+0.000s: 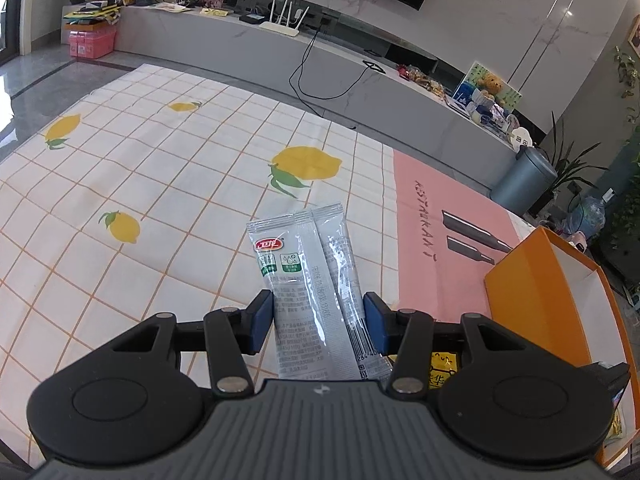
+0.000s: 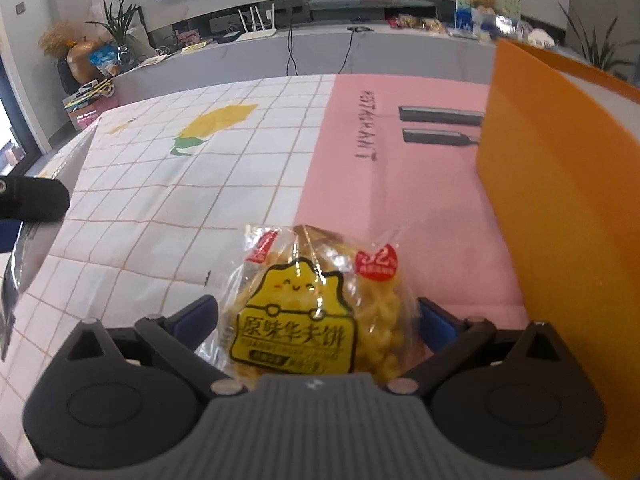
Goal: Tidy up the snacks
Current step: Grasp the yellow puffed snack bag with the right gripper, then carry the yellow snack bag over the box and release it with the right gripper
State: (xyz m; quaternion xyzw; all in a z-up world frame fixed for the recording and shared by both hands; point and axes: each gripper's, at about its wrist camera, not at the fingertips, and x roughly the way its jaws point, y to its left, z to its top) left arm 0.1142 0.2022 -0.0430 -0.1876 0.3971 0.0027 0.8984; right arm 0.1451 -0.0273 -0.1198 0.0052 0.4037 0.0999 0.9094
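Note:
My left gripper (image 1: 318, 312) is shut on a long silver snack packet (image 1: 308, 276) with a red logo and holds it above the lemon-print tablecloth (image 1: 160, 184). My right gripper (image 2: 318, 320) is shut on a clear bag of yellow waffle cakes (image 2: 308, 308) with a yellow label. An open orange box (image 1: 552, 292) stands to the right of the left gripper, and its tall orange wall (image 2: 560, 208) rises just right of the right gripper. The left gripper and its silver packet (image 2: 20, 264) show at the left edge of the right wrist view.
A pink placemat (image 2: 400, 184) with a printed knife and fork covers the table beside the box. Beyond the table runs a long grey TV bench (image 1: 280, 48) with a white router (image 1: 282, 26), cables and snacks. A grey bin (image 1: 524, 180) and plants stand at the right.

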